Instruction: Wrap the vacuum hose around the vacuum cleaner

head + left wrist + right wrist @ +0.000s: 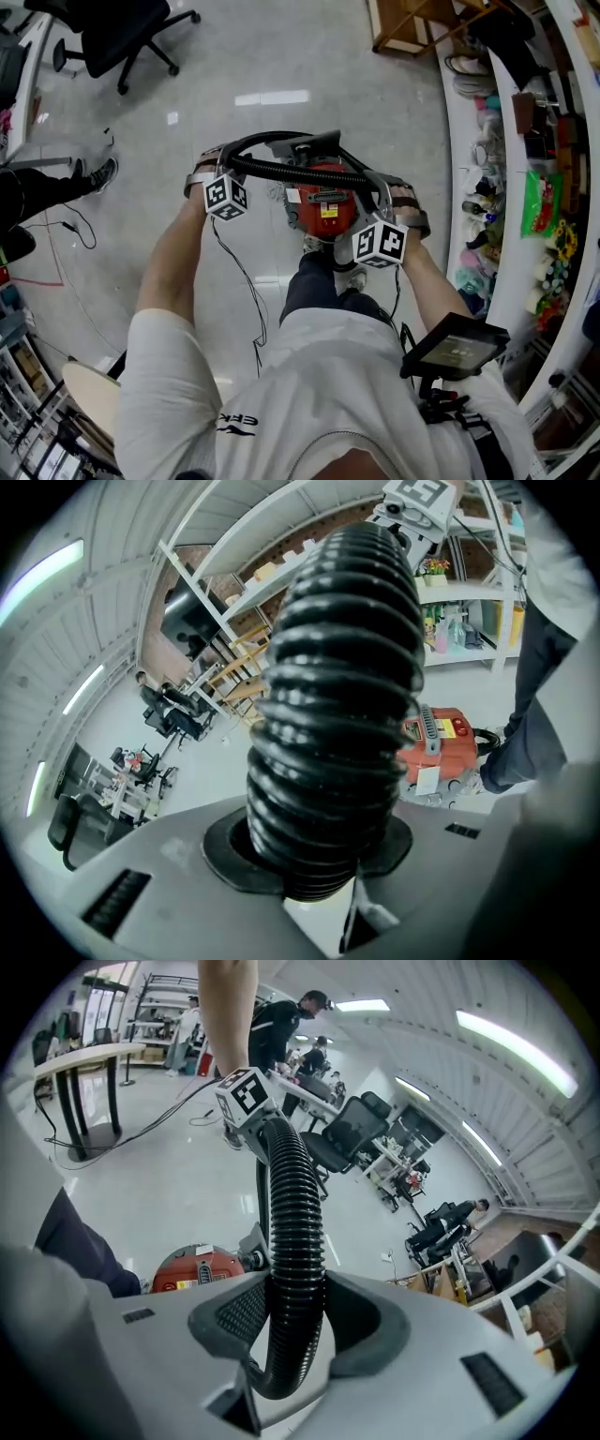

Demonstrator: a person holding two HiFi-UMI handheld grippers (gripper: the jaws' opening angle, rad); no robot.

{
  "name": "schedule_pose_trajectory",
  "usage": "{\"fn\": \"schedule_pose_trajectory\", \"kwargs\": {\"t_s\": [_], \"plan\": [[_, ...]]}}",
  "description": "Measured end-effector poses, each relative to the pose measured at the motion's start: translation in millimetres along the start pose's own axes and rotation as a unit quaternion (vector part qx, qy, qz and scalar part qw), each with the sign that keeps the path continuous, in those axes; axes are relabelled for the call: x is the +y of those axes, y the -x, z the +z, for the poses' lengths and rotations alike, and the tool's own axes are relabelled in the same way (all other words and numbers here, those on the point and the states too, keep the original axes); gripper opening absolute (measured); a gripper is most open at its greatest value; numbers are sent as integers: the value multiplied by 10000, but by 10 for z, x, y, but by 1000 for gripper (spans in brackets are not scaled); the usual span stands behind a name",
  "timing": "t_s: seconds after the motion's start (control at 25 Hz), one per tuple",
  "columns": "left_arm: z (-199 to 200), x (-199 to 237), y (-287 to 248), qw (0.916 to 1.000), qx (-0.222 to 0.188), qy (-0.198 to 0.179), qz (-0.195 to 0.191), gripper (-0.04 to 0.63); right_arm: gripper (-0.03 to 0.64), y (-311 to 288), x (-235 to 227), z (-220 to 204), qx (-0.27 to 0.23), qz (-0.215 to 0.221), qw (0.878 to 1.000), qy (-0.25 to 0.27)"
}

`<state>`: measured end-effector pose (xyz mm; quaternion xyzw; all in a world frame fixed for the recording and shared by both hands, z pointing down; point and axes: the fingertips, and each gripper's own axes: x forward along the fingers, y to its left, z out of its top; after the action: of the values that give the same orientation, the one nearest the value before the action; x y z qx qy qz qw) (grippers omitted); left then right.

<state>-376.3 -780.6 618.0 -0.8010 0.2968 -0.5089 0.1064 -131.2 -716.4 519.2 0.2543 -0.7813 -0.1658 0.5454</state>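
A red vacuum cleaner (323, 202) stands on the floor in front of my feet. Its black ribbed hose (300, 172) stretches level above it between both grippers, with another loop arching behind. My left gripper (223, 159) is shut on the hose (337, 714) at the left, and the pads of the left gripper (314, 864) press on its ribs. To the right, my right gripper (392, 190) is shut on the hose (295, 1241) as well; the right gripper (295, 1326) clasps it between dark pads. The vacuum cleaner (441, 738) (197, 1269) shows below in both gripper views.
A curved white shelf (525, 141) with bottles and goods runs along the right. A black office chair (122, 33) stands at the far left, near a person's shoe (98, 173). Thin cables (244, 281) trail across the floor. A round table top (89, 394) sits at the lower left.
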Motion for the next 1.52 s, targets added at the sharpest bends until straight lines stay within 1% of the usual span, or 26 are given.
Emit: {"fn": "schedule_pose_trajectory", "kwargs": {"t_s": [0.2, 0.4, 0.64, 0.8, 0.96, 1.08, 1.2, 1.36, 1.52], "plan": [[-196, -455, 103, 9998, 122, -23, -126, 137, 178, 44, 324, -27, -46, 208, 9991, 363], [-362, -1007, 197, 9985, 215, -210, -455, 138, 176, 92, 693, -101, -56, 413, 9966, 714], [-479, -1725, 419, 9965, 332, -185, -749, 138, 173, 217, 1123, -237, -31, 636, 9922, 1075], [-450, -2139, 560, 9954, 399, -135, -865, 138, 170, 342, 1375, -381, -34, 721, 9894, 1262], [-439, -2547, 654, 9940, 495, -191, -961, 138, 167, 480, 1637, -556, -30, 783, 9868, 1414], [-349, -2832, 745, 9927, 542, -209, -1056, 140, 166, 589, 1833, -721, -19, 811, 9849, 1527], [-249, -3097, 800, 9924, 582, -214, -1059, 138, 166, 698, 1980, -890, -11, 805, 9841, 1581], [-259, -3544, 840, 9905, 800, -332, -1071, 140, 164, 829, 2216, -1122, -35, 839, 9819, 1699], [-175, -3906, 902, 9900, 930, -355, -995, 140, 164, 961, 2469, -1356, -91, 864, 9809, 1742]]}}
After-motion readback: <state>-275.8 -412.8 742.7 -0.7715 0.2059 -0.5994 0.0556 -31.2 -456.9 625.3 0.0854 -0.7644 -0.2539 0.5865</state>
